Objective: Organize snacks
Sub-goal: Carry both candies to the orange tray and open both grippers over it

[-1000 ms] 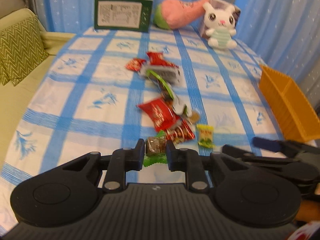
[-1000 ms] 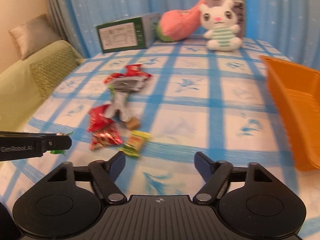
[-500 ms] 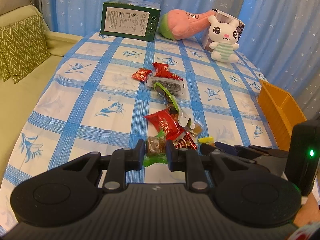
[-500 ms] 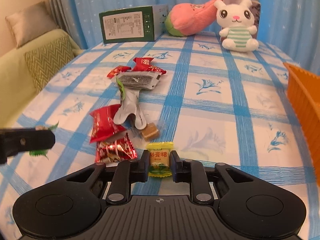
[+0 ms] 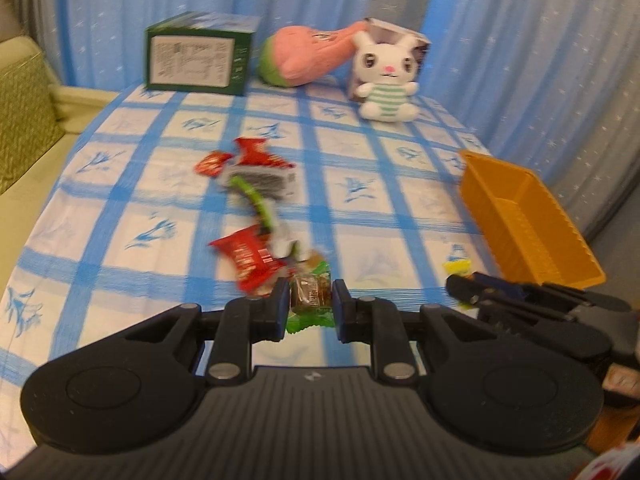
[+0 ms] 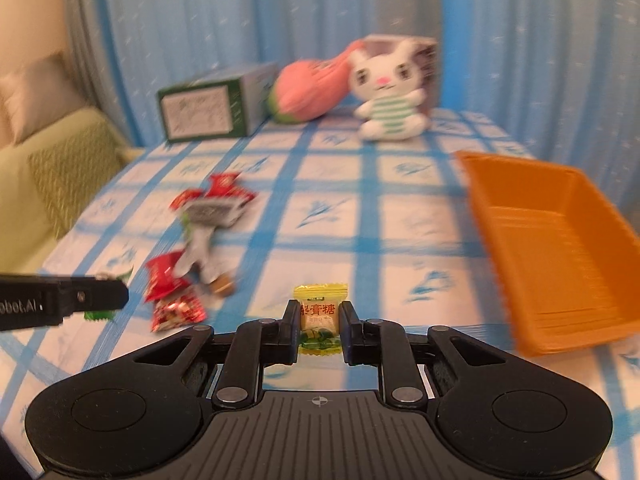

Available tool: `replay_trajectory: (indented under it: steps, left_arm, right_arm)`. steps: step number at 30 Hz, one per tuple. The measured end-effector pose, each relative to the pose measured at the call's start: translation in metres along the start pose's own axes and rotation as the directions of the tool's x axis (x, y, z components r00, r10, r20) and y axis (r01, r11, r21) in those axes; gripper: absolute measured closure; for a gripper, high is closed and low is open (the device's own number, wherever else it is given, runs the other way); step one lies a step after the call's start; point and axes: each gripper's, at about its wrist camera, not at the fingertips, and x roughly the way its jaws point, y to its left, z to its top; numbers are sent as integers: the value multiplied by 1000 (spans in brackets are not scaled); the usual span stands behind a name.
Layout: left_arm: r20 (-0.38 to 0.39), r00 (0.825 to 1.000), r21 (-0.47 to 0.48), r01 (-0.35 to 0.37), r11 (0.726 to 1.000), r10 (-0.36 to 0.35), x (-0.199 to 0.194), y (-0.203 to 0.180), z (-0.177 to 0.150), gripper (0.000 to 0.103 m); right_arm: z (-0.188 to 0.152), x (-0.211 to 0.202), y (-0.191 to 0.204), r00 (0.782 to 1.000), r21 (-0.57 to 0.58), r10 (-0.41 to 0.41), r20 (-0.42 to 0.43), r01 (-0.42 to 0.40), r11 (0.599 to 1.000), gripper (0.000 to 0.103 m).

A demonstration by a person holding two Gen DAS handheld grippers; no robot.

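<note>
Both grippers, left [image 5: 311,305] and right [image 6: 320,330], gripped candies; the bin [image 6: 552,248] was empty; other snacks [image 6: 176,292] remained on the bench [image 6: 360,220].

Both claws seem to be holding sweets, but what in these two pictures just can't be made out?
- Loose red-wrapped snacks, right view: motion blur hides their print.
- Orange plastic basket, left view: near corner behind the right gripper.
- Green-wrapped candy, right view: mostly behind the left gripper.

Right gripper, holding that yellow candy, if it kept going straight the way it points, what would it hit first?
Probably bare tablecloth. The right gripper points down between the snack pile and the orange bin, though depth is unclear.
</note>
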Motion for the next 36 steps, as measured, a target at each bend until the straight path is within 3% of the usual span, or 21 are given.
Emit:
replay_trajectory:
  steps: [12,20,28,35,36]
  left_arm:
    - [-11,986,123,169,978,-169,21,-117,27,83]
    - [-58,969,185,247,951,-240,52,-192,37,83]
    - [-98,959,217,283,934,-267,80,-238,36,83]
    - [-90,949,229,316,921,-303,100,-253,34,82]
    - [-87,951,235,308,922,-295,102,-254,33,76]
  right_arm:
    - [31,-60,-116,986,153,-134,95,119,981,83]
    - [39,-66,-184,985,165,-161,62,149,975,83]
    - [37,-63,-219,985,164,-172,30,165,973,83]
    - [32,-64,-234,981,201,-190,27,181,963,83]
    - [32,-65,-236,981,206,-191,27,181,962,83]
